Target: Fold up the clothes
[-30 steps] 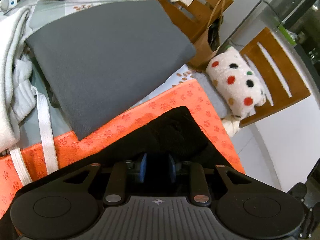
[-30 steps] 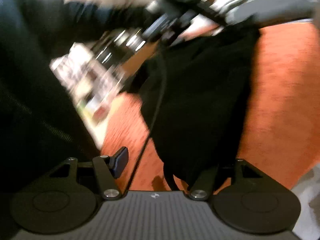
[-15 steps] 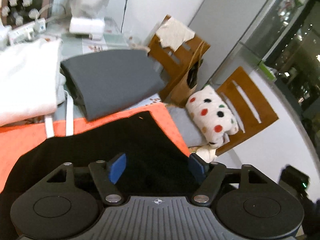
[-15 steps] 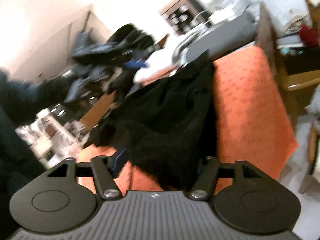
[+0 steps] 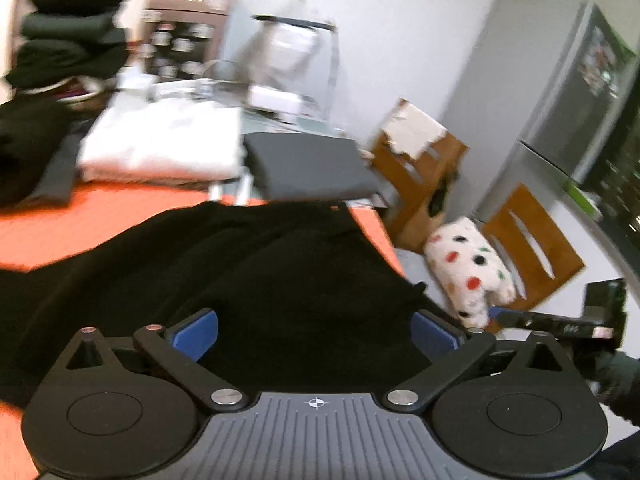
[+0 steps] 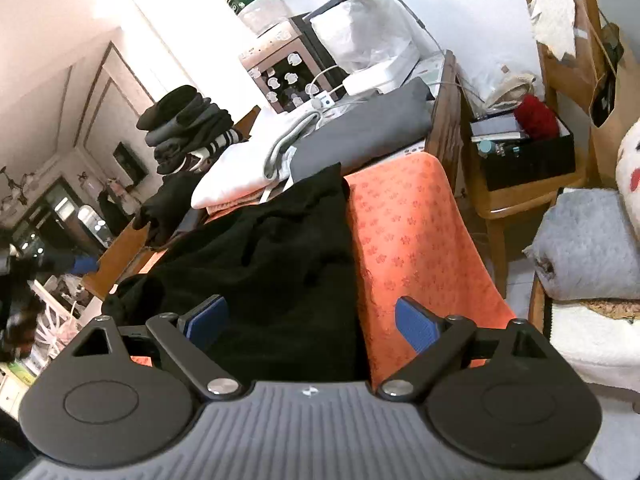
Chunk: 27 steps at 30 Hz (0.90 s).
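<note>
I'm seeing the black garment (image 5: 260,272) lying spread on the orange cloth (image 6: 412,236). Left gripper (image 5: 314,330) is hovering over the garment, jaws wide, gripping nothing. Right gripper (image 6: 310,322) is sitting over the garment's edge on the cloth, jaws also wide and empty. Folded grey piece (image 6: 360,132) is lying just beyond the garment.

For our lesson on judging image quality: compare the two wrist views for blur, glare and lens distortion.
Left wrist view: motion-smeared, so the stack of dark folded clothes and white folded garment look soft. Right wrist view: much sharper, the orange patterned cloth shows its print, but the upper-left wall is washed out by glare. Both views: fisheye bending at the edges, and the black garment shows little detail.
</note>
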Available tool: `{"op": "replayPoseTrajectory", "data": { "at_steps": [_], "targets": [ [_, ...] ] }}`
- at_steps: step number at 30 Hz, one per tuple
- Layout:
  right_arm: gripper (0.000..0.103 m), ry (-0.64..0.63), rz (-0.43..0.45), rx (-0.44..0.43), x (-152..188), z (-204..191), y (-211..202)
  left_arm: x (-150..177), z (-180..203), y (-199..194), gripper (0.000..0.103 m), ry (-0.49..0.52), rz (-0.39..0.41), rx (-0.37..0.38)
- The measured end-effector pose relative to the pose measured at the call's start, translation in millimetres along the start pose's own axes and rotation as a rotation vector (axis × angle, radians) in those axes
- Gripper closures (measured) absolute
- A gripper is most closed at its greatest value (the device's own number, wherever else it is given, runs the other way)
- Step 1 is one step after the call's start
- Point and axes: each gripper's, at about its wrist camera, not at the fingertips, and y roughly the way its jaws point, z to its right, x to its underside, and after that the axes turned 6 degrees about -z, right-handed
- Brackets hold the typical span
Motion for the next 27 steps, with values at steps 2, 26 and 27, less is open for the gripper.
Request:
{"op": "replayPoseTrajectory", "data": {
  "at_steps": [2,26,27],
  "targets": [
    [0.009,-0.008,0.004,0.02,-7.6,-11.0,-3.3,14.4,-0.6,-9.6,0.0,-0.01,0.025,-0.029],
    [0.001,-0.371,-0.022,-0.101,-120.1,-22.6,-41.3,86.8,148.6,15.8,0.0,-0.222,0.175,-0.342],
    [0.001,-0.393,-0.043,-0.117,-125.8,-20.9,-38.2,89.6,155.9,18.5,0.0,-0.256,0.177,-0.35]
  ]
}}
